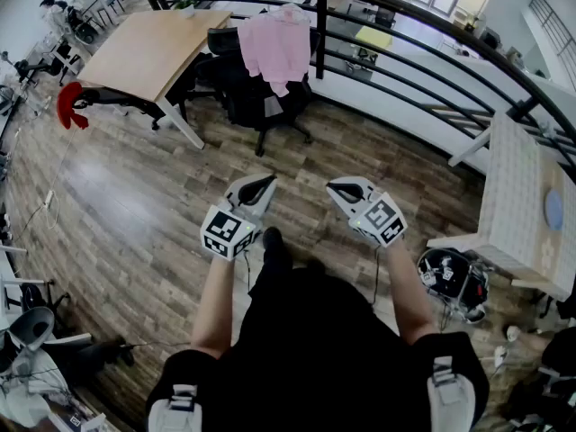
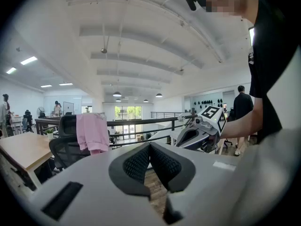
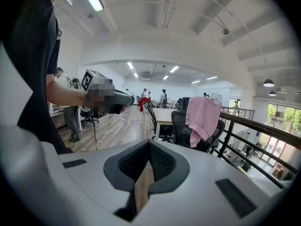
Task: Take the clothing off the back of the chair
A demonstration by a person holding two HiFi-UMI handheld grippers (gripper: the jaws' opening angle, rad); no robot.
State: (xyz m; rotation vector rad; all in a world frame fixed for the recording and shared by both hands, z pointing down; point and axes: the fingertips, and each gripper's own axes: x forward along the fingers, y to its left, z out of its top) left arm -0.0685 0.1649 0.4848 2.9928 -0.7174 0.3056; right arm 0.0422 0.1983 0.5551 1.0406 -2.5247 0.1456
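Closest in the head view, the person's two bare forearms reach forward from a black top. The left gripper (image 1: 261, 183) and right gripper (image 1: 335, 187) are held side by side above the wood-plank floor (image 1: 135, 196), apart from each other. Each gripper's own view shows its dark ribbed pads meeting at the tips, so both claws are clenched with nothing between them.

Further ahead, well apart from both grippers, a black office chair (image 1: 256, 102) stands on the floor. A pink garment (image 1: 277, 48) is draped over the top of its backrest and hangs down both sides. The chair sits just beside a light wooden desk (image 1: 153, 48). Behind them, a dark metal railing (image 1: 405, 16) curves across.
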